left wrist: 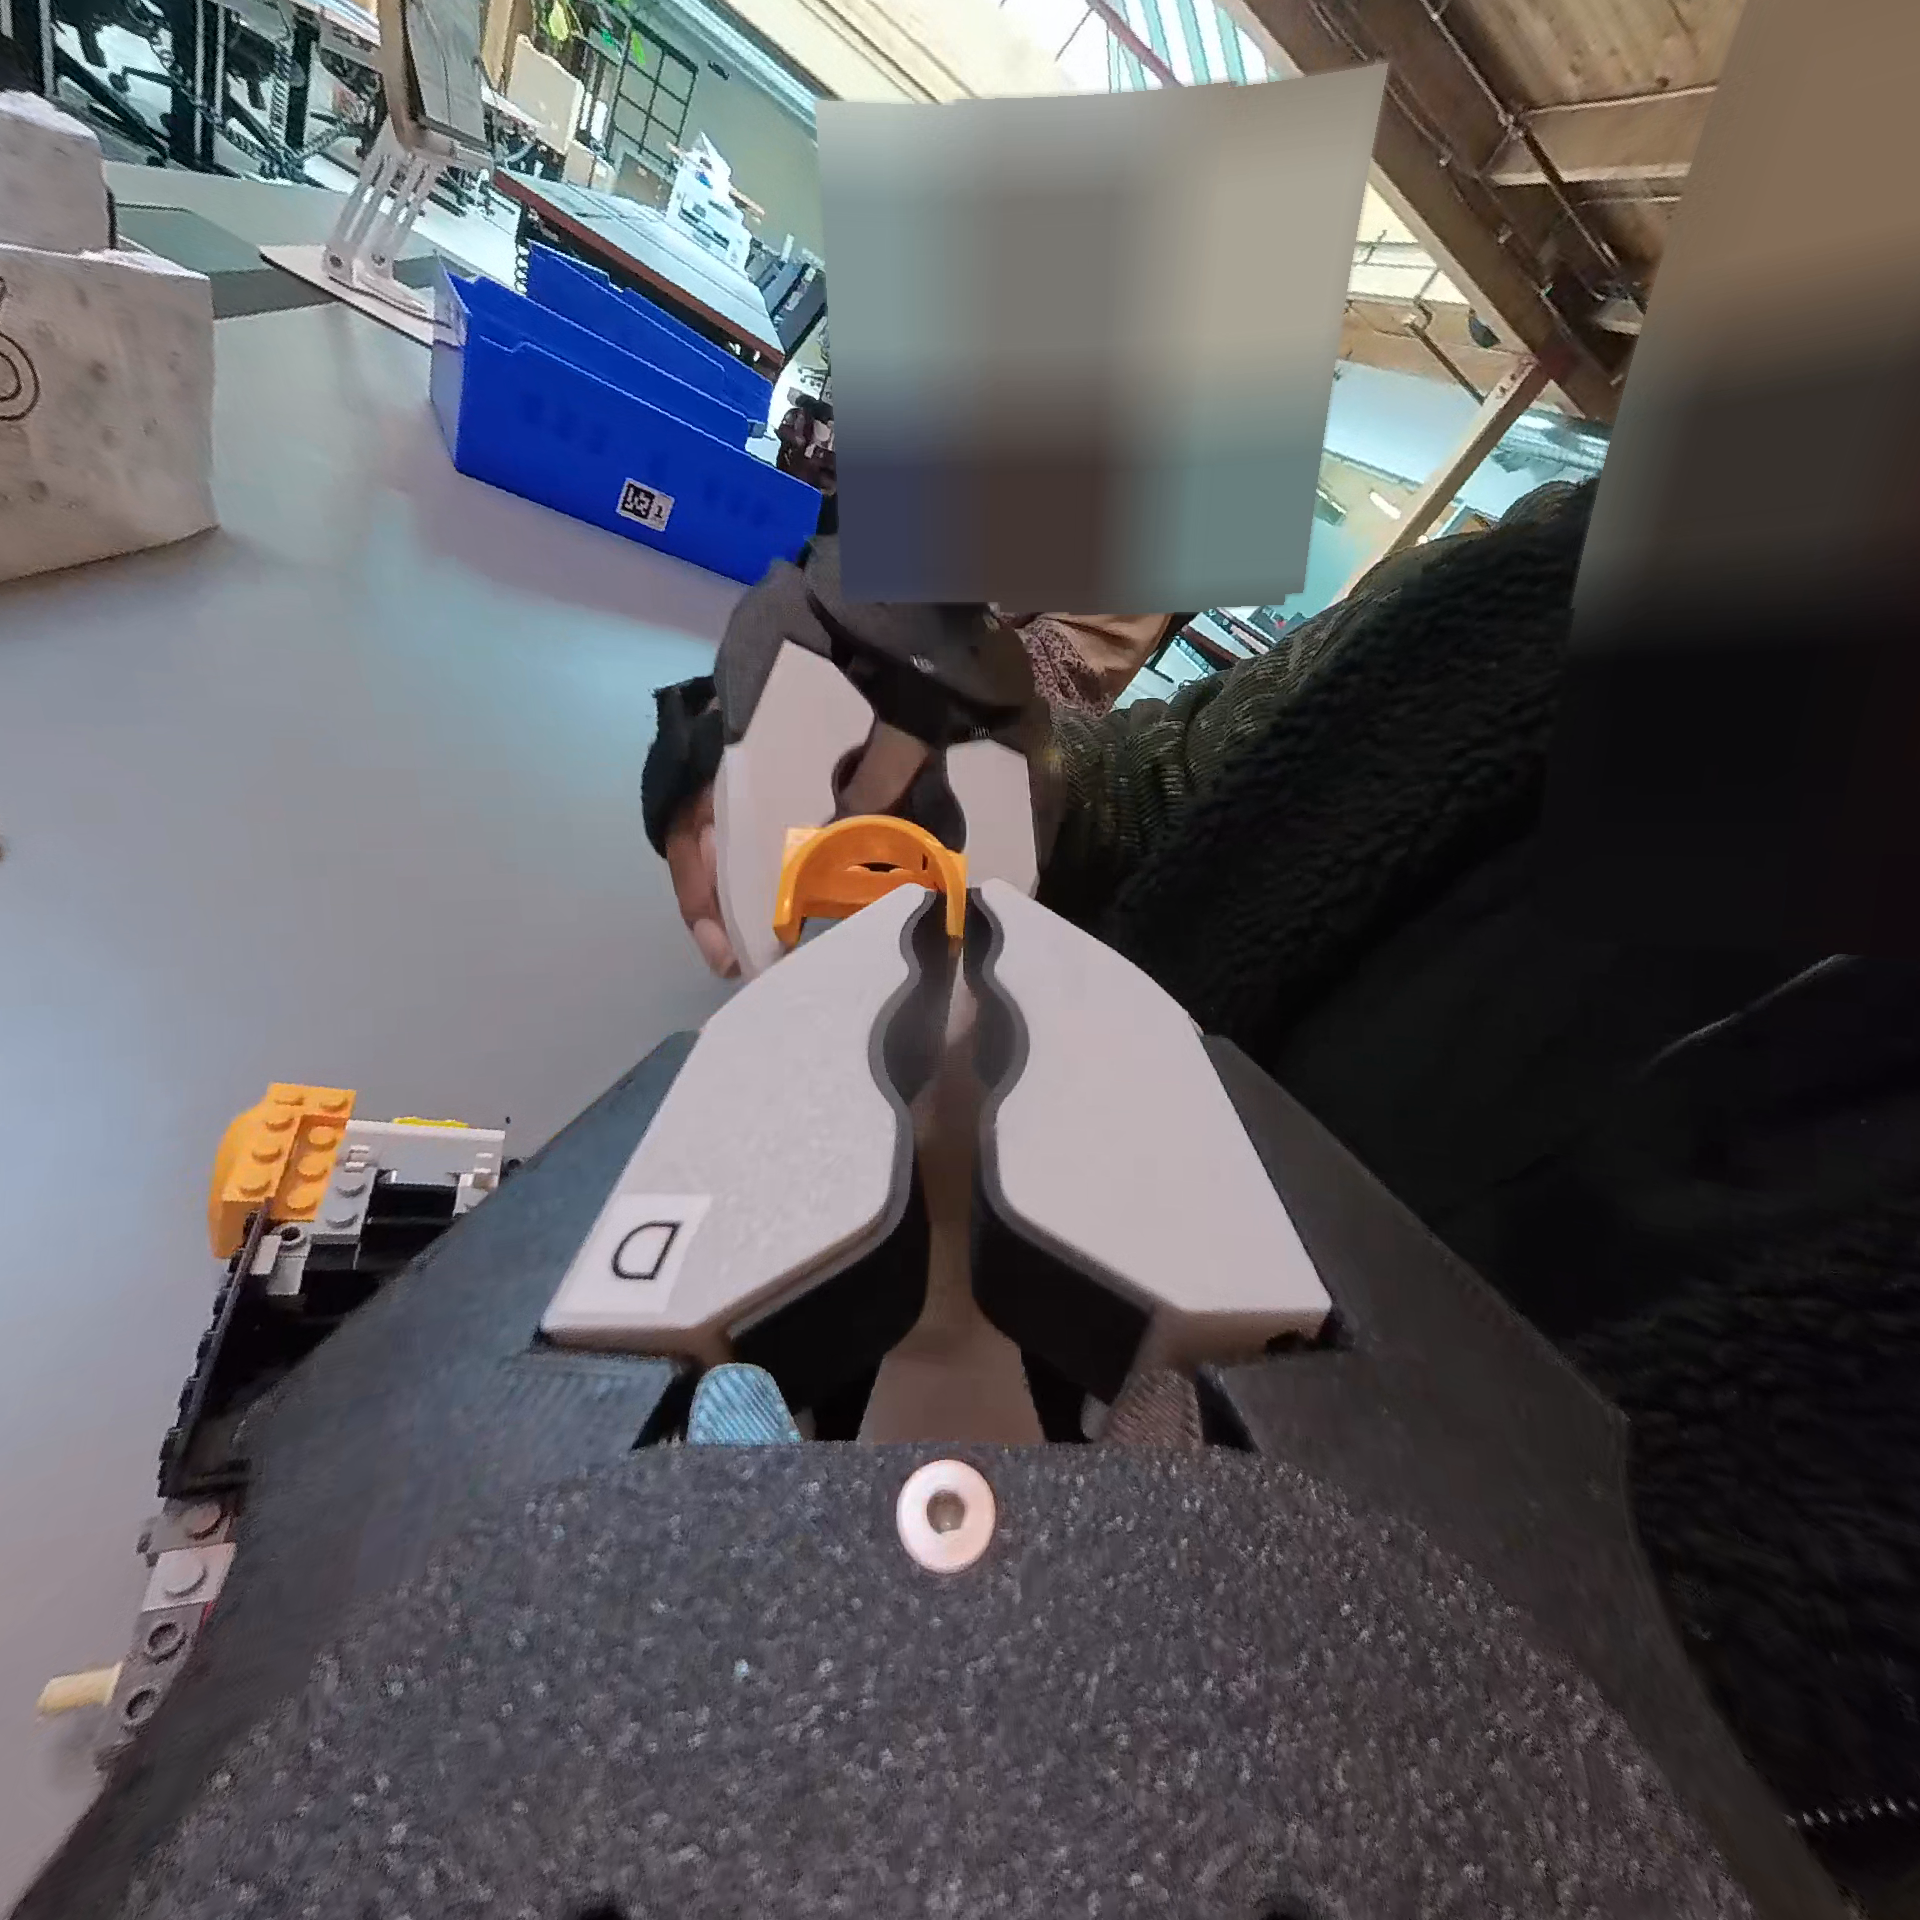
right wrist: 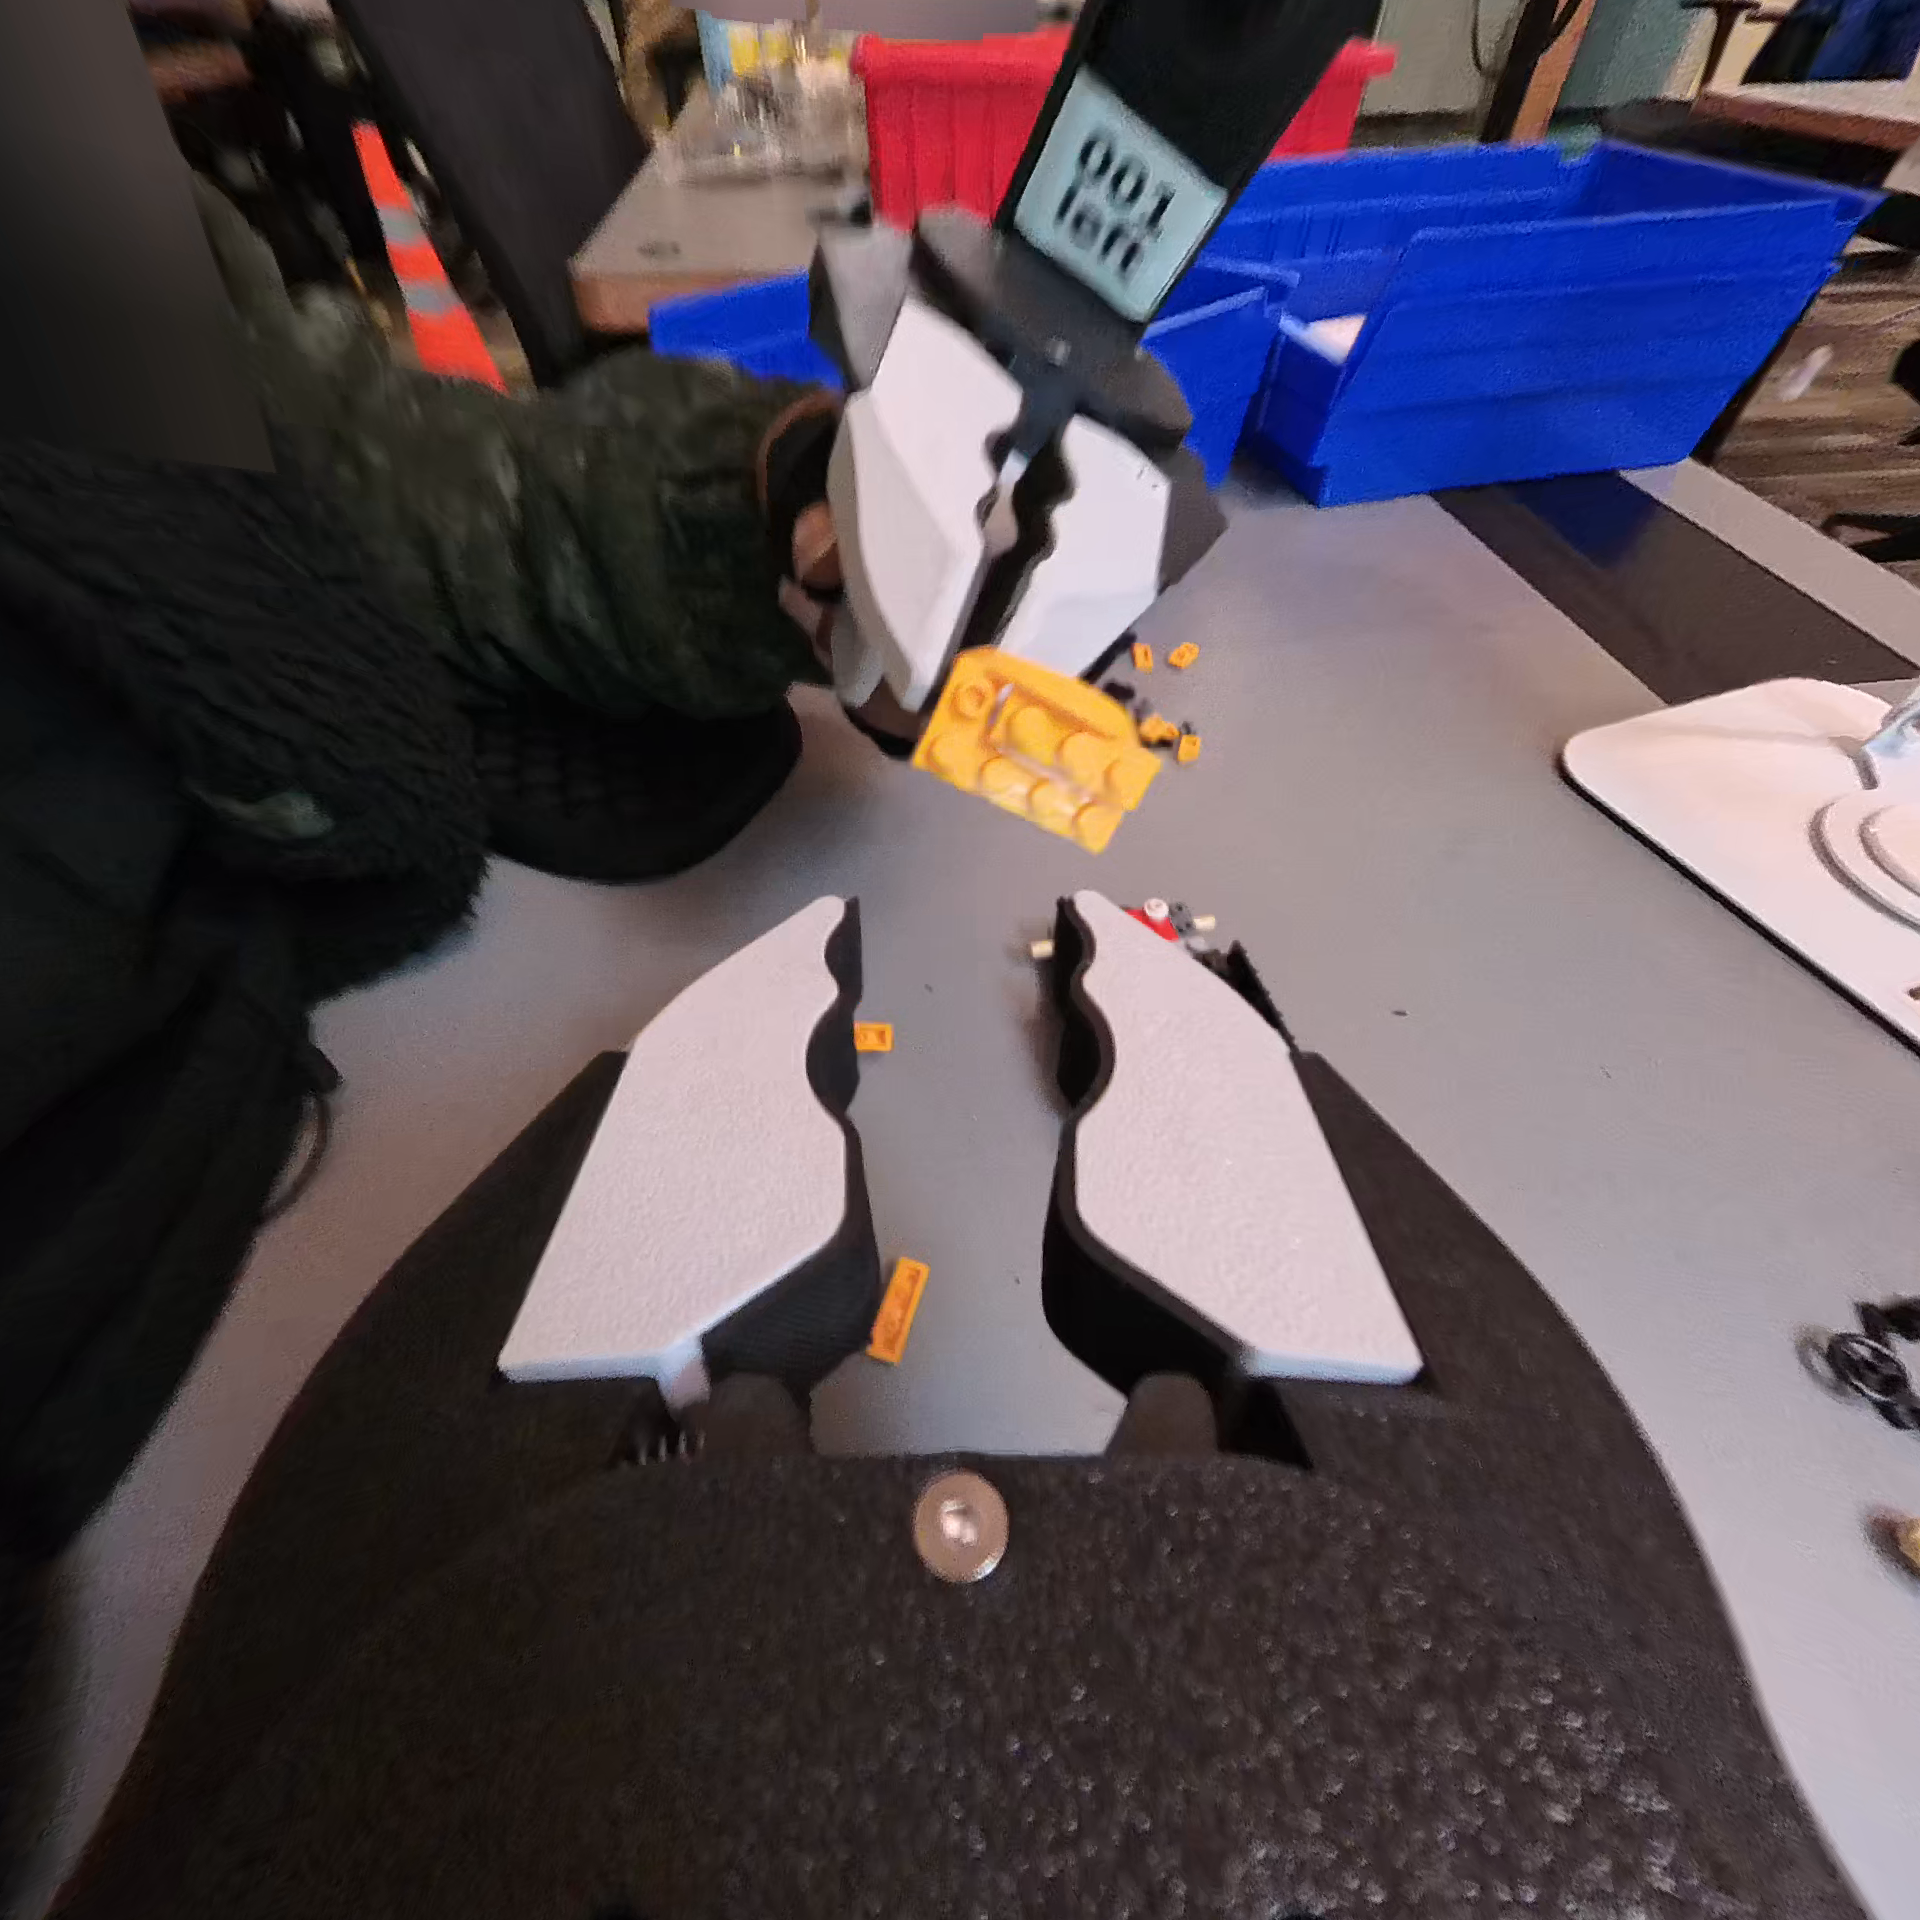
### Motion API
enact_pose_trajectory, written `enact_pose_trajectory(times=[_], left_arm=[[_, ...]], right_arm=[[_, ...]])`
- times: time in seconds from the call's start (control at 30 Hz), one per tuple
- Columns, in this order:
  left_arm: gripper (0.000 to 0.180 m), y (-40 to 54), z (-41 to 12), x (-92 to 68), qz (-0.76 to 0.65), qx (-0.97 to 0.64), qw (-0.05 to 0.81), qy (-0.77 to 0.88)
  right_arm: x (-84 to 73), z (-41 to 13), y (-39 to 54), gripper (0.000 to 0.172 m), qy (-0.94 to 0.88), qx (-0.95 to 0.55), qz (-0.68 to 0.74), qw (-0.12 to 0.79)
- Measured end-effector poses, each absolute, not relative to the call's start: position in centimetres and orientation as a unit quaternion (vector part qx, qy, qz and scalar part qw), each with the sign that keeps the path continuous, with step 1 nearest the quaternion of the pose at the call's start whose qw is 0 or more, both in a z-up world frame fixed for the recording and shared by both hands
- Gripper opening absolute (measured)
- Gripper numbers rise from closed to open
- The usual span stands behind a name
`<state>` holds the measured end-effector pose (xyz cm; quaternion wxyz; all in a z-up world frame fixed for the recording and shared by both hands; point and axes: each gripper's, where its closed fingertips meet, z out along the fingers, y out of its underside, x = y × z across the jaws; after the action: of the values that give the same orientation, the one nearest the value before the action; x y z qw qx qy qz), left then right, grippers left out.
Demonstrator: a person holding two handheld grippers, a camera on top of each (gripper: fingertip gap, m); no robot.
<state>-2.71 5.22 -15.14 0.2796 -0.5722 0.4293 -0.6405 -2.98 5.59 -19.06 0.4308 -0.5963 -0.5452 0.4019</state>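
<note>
Orange piece: your left claw (left wrist: 954,914) has its fingers closed on one thin edge of an orange arched brick piece (left wrist: 862,868); the rest of the piece sticks out to the left of the tips. In the right wrist view the same studded orange piece (right wrist: 1034,748) hangs tilted from that claw's tips, up off the grey tabletop (right wrist: 1455,1039).
Right claw: your right claw (right wrist: 961,935) stands wide with bare tabletop between its fingers. The orange piece is ahead of it and apart from both tips.
Near the right claw: a small orange tile (right wrist: 873,1036) lies just inside the left finger, and a longer orange plate (right wrist: 899,1309) lies farther back by the same finger. A red and grey brick cluster (right wrist: 1174,925) sits right beside the right fingertip, partly hidden by it.
Farther out: loose orange bits (right wrist: 1169,691) lie on the tabletop behind the held piece. A partly built brick model (left wrist: 312,1195) in orange, grey and black sits left of your left claw, cut off by its body.
Hard to make out: the right wrist view is blurred, so the stud count on the held piece is unclear. Blue bins (right wrist: 1558,312) stand at the far edge.
</note>
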Motion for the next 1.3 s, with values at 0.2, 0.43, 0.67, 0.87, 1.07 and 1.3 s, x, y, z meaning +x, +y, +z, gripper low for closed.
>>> enact_pose_trajectory(times=[0.2,0.43,0.67,0.87,1.07,1.3], left_arm=[[0.003,4.1,-15.2,-2.7,-0.623,-0.541,0.302,0.478],[0.003,2.7,-15.5,-2.4,-0.545,-0.520,0.348,0.558],[0.003,1.8,-16.7,-2.1,-0.461,-0.524,0.359,0.619],[0.003,2.2,-16.0,-2.0,-0.468,-0.523,0.377,0.604],[0.003,2.1,-15.8,-2.1,-0.474,-0.519,0.378,0.602],[0.003,1.6,-15.4,-2.2,-0.488,-0.506,0.377,0.603]], right_arm=[[-1.8,-15.1,5.9,0.034,-0.454,-0.581,0.529,0.421],[-2.2,-15.4,4.6,0.023,-0.499,-0.559,0.503,0.431],[-2.7,-15.3,3.5,0.024,-0.531,-0.535,0.485,0.444],[-2.1,-14.5,3.9,0.026,-0.537,-0.523,0.455,0.481],[-2.2,-15.0,4.0,0.027,-0.538,-0.532,0.451,0.474],[-2.3,-14.8,3.5,0.024,-0.539,-0.525,0.465,0.467]])
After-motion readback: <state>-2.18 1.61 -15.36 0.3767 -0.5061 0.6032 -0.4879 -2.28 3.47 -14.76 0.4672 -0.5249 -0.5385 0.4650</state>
